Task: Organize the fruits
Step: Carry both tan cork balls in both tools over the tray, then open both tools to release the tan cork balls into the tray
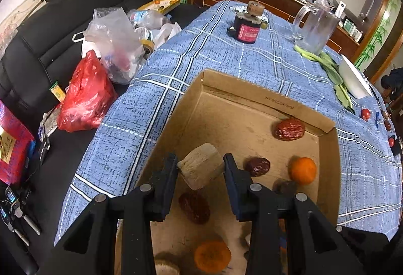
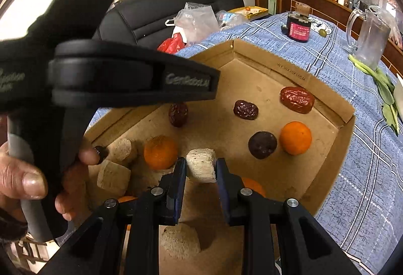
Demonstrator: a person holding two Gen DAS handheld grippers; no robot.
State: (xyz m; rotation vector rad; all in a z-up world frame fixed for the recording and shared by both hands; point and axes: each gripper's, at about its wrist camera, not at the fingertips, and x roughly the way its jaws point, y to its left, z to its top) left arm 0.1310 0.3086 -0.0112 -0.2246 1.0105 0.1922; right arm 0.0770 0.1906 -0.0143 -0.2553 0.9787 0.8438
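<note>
Matt cardboard box [image 1: 264,104] on woven plaid cloth [image 1: 151,104]; wrinkled glossy dates [image 2: 297,99].

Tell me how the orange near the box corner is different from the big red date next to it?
The orange is round, smooth and bright orange; the red date is oval, wrinkled and glossy dark red. The orange stands taller, while the red date lies flatter and nearer the far wall. Both rest loose on the cardboard box floor, untouched.

Left hand-held gripper [image 1: 200,165] clamps pale chunk [image 1: 200,169]
</note>
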